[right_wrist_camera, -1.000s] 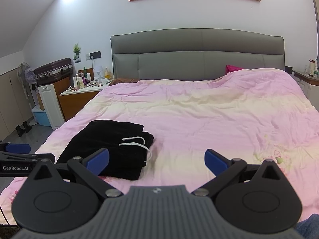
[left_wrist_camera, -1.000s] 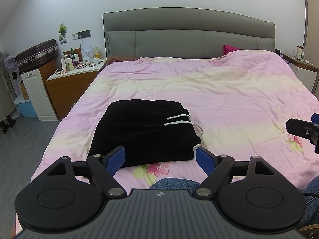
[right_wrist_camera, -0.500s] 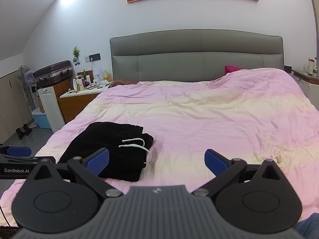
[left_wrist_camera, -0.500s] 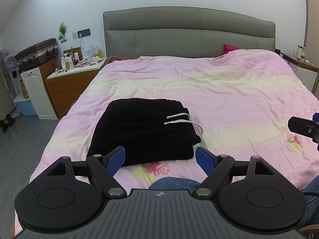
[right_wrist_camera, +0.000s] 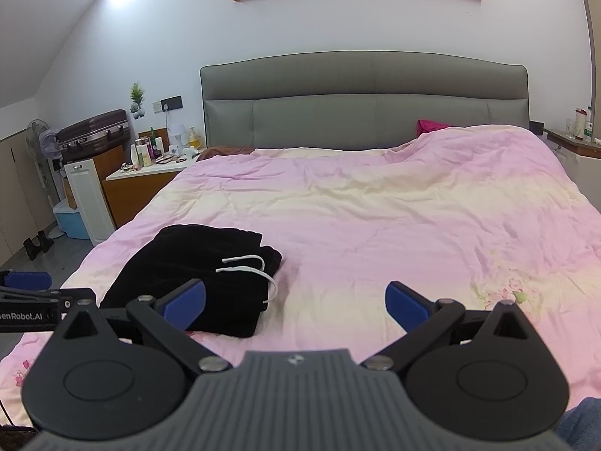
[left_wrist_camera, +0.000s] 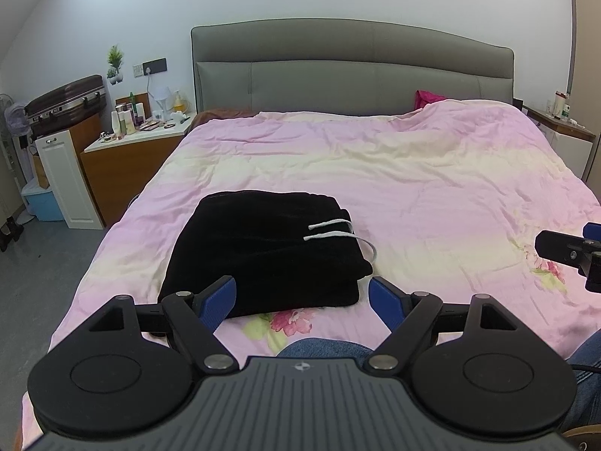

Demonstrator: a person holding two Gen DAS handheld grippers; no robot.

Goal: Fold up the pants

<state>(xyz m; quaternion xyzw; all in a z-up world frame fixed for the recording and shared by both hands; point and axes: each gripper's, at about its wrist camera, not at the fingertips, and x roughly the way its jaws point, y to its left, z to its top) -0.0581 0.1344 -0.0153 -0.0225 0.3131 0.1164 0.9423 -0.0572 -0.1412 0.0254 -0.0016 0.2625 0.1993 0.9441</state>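
Observation:
Black pants [left_wrist_camera: 263, 251] lie folded into a flat rectangle on the pink bedspread [left_wrist_camera: 432, 195], near the bed's front left. Two white drawstrings [left_wrist_camera: 330, 229] rest on top at their right side. The pants also show in the right wrist view [right_wrist_camera: 195, 282], with the drawstrings [right_wrist_camera: 244, 265]. My left gripper [left_wrist_camera: 302, 300] is open and empty, held just in front of the pants. My right gripper [right_wrist_camera: 295, 300] is open and empty, to the right of the pants above bare bedspread [right_wrist_camera: 413, 225].
A grey headboard [left_wrist_camera: 353, 71] stands at the back. A wooden nightstand [left_wrist_camera: 124, 165] with several bottles stands left of the bed, beside a white cabinet [left_wrist_camera: 67, 180] and a suitcase [left_wrist_camera: 64, 97]. Another nightstand [left_wrist_camera: 563, 131] stands at the right. A jeans-clad knee [left_wrist_camera: 319, 347] shows below.
Both grippers have tilted up slightly, so the scene sits a little lower in each view. The pants have not moved. Both grippers stay open.

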